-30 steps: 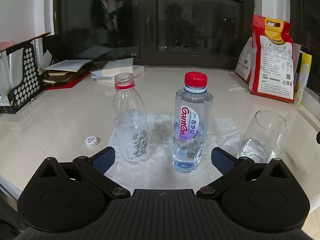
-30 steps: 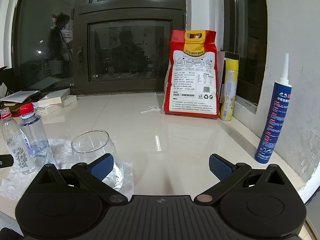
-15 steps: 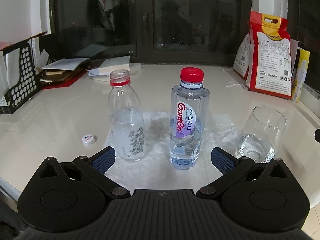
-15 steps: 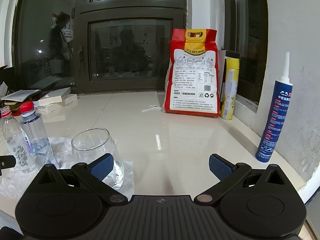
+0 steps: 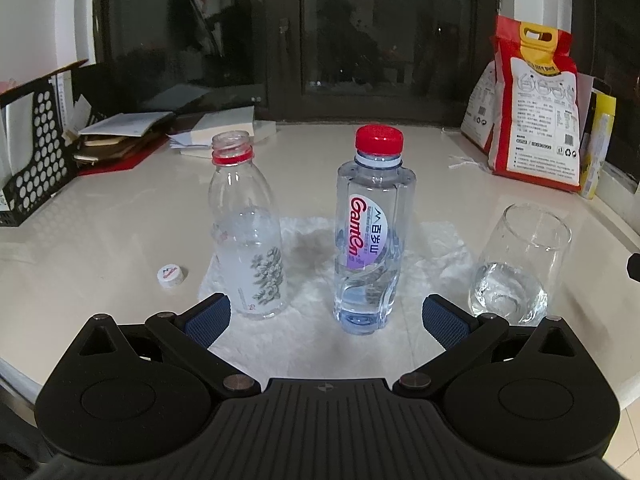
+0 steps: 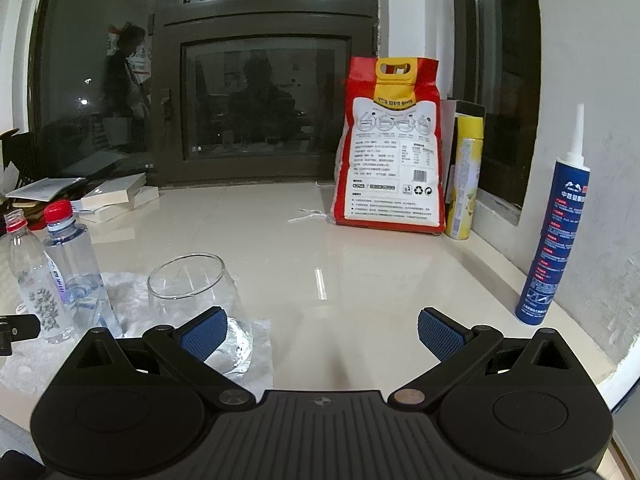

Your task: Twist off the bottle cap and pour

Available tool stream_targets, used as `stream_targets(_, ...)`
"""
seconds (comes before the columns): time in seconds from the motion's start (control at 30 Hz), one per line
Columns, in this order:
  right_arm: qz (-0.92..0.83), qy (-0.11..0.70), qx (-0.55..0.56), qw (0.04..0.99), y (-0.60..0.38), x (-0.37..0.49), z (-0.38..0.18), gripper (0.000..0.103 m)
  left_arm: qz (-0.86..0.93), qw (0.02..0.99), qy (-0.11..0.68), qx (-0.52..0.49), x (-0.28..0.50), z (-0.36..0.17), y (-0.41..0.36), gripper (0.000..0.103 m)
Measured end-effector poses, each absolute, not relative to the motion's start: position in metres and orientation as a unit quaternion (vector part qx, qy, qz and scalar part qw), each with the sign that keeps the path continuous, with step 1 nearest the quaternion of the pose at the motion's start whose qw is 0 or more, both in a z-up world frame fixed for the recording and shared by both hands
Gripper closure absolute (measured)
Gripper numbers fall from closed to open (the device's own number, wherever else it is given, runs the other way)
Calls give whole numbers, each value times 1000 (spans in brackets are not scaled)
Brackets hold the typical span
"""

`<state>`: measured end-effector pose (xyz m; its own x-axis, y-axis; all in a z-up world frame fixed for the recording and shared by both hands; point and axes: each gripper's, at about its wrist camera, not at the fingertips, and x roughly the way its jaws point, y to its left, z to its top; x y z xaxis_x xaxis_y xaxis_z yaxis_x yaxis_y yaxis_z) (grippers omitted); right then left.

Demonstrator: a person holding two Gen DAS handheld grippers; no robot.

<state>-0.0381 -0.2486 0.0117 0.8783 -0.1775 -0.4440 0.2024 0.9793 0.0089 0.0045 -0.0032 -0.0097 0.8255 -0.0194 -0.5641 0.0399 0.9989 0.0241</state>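
Bottle [image 5: 370, 236] with its red cap [image 5: 379, 139] on stands near the counter's [image 5: 120, 216] front edge; left claw [image 5: 326, 316] and right claw [image 6: 322, 330] gape, empty.

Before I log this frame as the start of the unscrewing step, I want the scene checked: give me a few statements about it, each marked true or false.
1. The Ganten bottle has its red cap on. True.
2. The other bottle is capped too. False: its neck is open, and a white cap lies on the table.
3. The glass is completely dry. False: some water sits in its bottom.
4. The left gripper is open, holding nothing. True.
5. The right gripper clamps the glass. False: it is open; the glass stands by its left finger.
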Motion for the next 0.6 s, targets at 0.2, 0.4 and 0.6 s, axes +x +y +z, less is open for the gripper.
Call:
stream_targets(0.2,-96,226,25,969,-247,-39,10,0,-18,954,298,17,7,-14,-2,0)
stream_targets(0.4,-95,227,23,969,-246,-38,9,0,-21,953,301,23,13,-19,-4,0)
stream_targets(0.6,-96,228,21,969,-246,-36,9,0,-24,952,305,23,21,-27,-4,0)
